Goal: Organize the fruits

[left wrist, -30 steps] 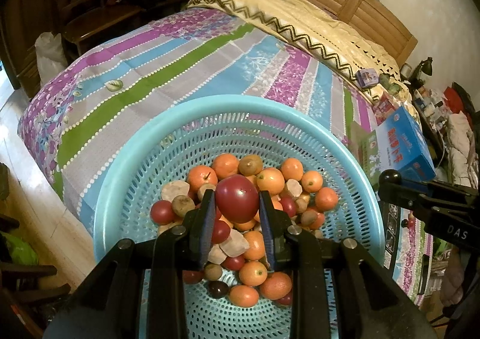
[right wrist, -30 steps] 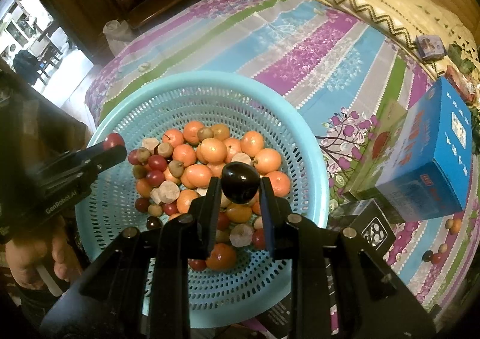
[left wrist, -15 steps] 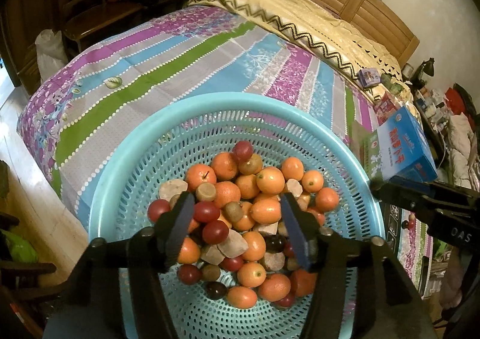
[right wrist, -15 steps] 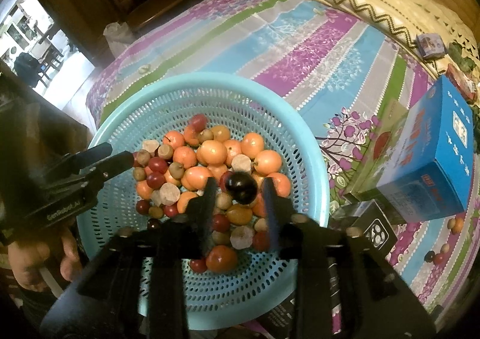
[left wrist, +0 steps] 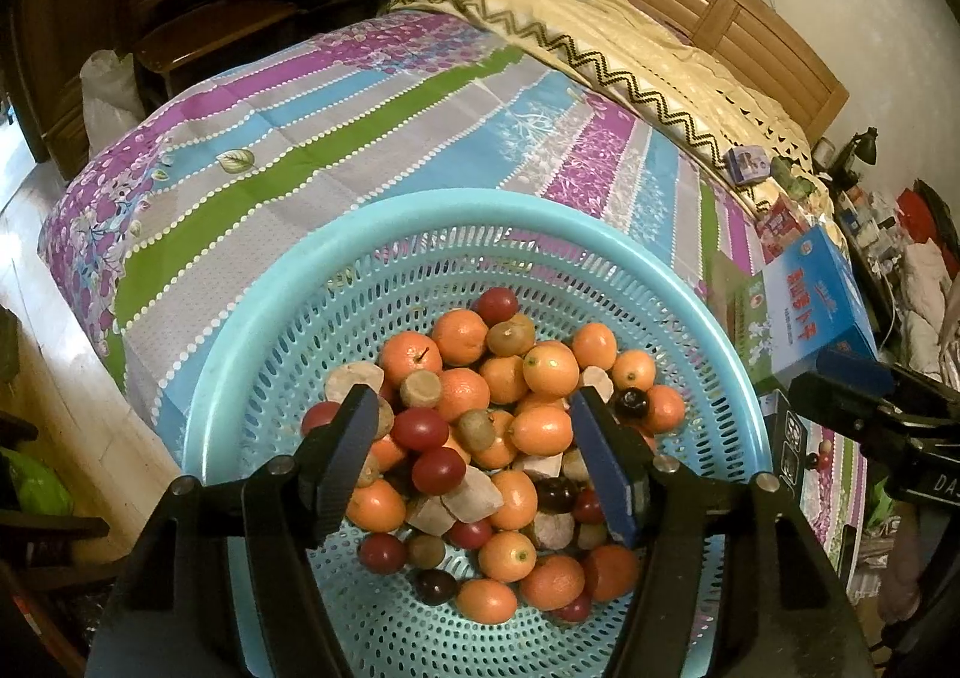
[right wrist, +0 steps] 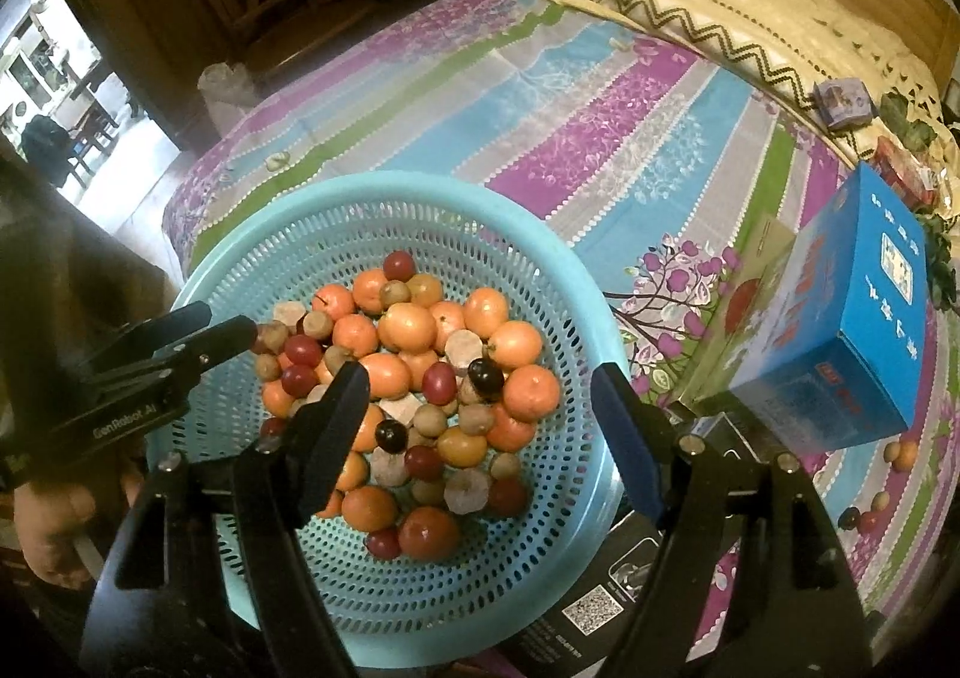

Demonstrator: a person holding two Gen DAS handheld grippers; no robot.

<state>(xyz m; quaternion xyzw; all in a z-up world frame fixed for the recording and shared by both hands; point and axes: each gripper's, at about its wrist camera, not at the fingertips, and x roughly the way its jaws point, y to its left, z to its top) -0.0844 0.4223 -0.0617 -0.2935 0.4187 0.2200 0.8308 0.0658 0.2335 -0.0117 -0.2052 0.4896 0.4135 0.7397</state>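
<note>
Bedspread, striped in purple, blue, green and grey, fills the upper half of both views, with a cream blanket edged in black zigzag folded across its far end. On it, in the lower centre of each frame, sits a round turquoise basket with perforated walls. A blue carton stands just beside the basket at the right edge of the right wrist view, near a dark box with a printed code at bottom centre.

Fruits lie heaped in the bottom of the basket: orange citrus, dark red and near-black plums, small brown ones, and pale cut chunks. A red plum sits at the far edge of the heap, and a black plum rests among the oranges right of centre.

Left gripper hovers over the pile with its jaws spread wide and nothing between them. Right gripper likewise hangs above the basket, jaws parted, empty.
</note>
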